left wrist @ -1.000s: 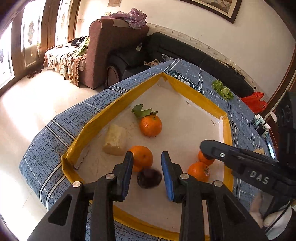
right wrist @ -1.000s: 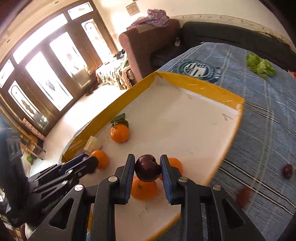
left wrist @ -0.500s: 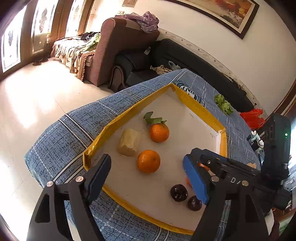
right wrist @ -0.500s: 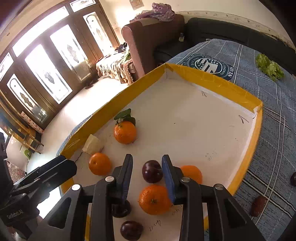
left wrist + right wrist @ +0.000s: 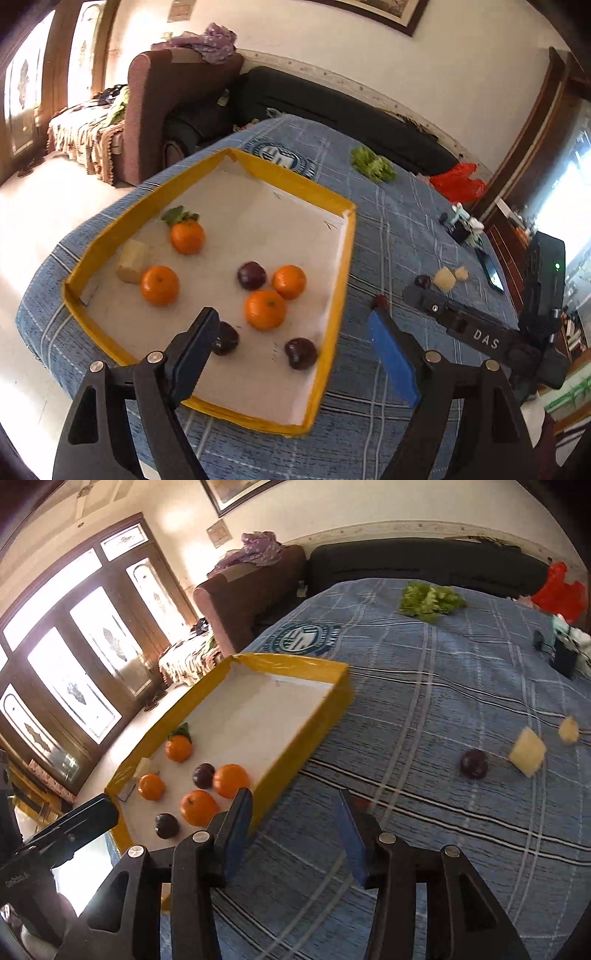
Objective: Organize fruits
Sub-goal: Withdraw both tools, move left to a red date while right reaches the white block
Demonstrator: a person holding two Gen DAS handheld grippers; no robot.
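Both claws are empty between picks: the left claw (image 5: 295, 354) gapes wide over the tray (image 5: 334, 295), the right claw (image 5: 291, 834) is opening. Next, the dark plum (image 5: 473, 763) on the blue-clothed counter (image 5: 443, 686) needs grasping

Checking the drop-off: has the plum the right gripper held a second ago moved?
Yes. It has left the right gripper and now lies in the yellow tray, beside an orange.

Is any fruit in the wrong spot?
Yes. A dark plum and two pale fruit chunks lie loose on the blue cloth, outside the yellow tray with the oranges.
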